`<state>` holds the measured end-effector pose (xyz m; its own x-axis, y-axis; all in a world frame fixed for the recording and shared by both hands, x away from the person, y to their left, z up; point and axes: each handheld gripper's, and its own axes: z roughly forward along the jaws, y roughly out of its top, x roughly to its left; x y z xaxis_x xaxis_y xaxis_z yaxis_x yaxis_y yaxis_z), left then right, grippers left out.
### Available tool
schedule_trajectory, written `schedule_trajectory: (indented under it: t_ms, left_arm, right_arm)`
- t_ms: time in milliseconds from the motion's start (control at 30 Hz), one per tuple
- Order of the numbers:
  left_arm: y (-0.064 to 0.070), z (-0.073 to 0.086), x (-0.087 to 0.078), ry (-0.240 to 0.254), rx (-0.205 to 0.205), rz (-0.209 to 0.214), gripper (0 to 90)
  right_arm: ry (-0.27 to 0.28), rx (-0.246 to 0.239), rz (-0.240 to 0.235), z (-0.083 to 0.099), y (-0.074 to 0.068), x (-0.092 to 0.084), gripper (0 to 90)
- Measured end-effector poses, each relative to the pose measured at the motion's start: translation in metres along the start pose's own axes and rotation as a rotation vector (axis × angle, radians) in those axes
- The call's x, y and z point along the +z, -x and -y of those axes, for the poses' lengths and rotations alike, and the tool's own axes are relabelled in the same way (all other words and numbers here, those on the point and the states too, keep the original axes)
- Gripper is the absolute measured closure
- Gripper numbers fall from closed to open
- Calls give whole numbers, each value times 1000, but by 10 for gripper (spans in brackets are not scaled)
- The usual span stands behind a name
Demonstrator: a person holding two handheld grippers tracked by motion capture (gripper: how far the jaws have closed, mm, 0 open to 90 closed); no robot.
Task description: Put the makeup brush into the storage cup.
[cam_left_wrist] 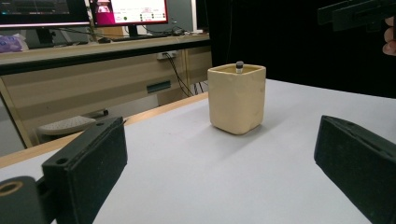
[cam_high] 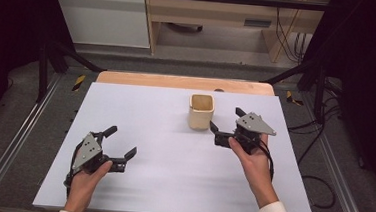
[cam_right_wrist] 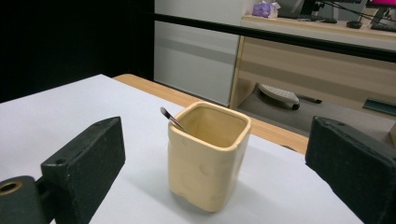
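A white bench [cam_high: 170,185] is carrying one cream cup [cam_high: 201,111] toward its far right. The right hand-held gripper [cam_high: 223,119] is sitting just beside the cup, jaws spread wide; the left hand-held gripper [cam_high: 122,141] is waiting well apart, jaws also spread. Advice: be centring the cup between the jaws before closing. The right gripper view is revealing a spoon handle [cam_right_wrist: 172,118] leaning inside the cup.

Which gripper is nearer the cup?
Right. The right gripper sits just beside the cup, jaws open toward it. The left gripper is far off, at the table's near left.
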<state>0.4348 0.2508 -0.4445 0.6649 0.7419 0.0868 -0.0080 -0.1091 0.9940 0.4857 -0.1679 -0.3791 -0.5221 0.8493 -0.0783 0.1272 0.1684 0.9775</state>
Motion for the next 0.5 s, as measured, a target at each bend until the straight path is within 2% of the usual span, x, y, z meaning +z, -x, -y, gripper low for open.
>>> schedule_trajectory:
  t_ms: [333,500]
  left_arm:
    - [0,0,-1,-2,-5,4,14]
    - [0,0,-1,-3,-1,5,14]
  right_arm:
    - [17,-22,13,11,7,-18,35]
    - [19,-15,16,21,11,-29,34]
